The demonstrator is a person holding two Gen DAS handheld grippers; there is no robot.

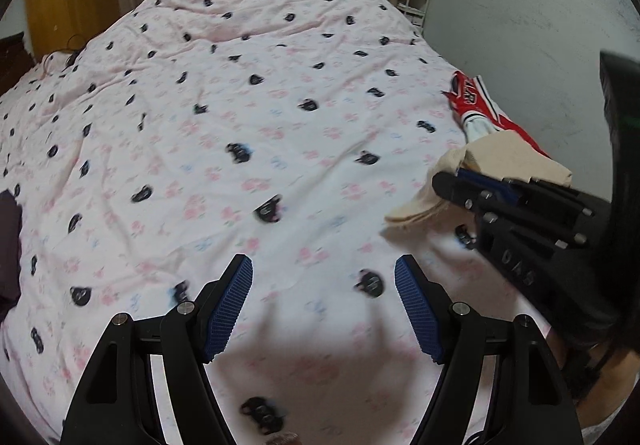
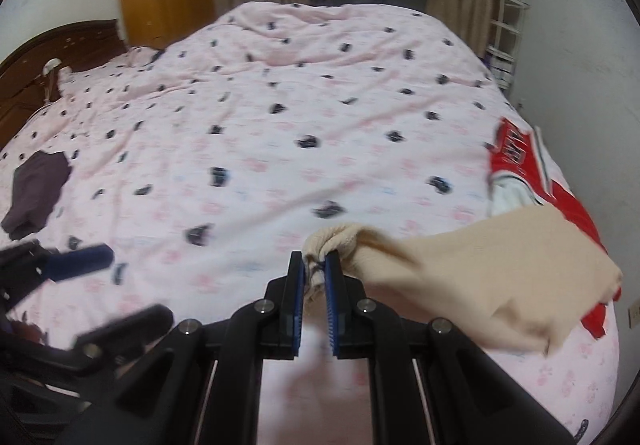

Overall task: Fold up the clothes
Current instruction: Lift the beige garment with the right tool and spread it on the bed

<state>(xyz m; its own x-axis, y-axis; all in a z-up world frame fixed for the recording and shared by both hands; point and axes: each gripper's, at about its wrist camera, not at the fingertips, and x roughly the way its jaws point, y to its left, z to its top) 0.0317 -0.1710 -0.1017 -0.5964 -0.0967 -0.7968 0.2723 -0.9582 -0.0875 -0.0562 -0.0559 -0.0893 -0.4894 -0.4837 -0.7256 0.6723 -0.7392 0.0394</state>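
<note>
The right hand-held gripper [image 2: 316, 273] is clamped on a bunched edge of the cream garment [image 2: 500, 273], lifting it off the pile at the bed [image 2: 280, 105] edge. The left hand-held gripper [image 1: 324, 309] hangs wide open, empty. Folding looks barely begun: the red jersey [image 2: 520, 161] lies unfolded, and a dark garment [image 2: 36, 193] sits far left.

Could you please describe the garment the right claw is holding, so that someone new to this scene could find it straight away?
Start at the big pink patterned bedspread and go to its right edge by the white wall. There the right claw pinches a bunched corner of a plain cream garment, which trails to the right. It overlaps a red lettered jersey, and unlike that or the dark purple garment far left, it is pale and unprinted.
</note>
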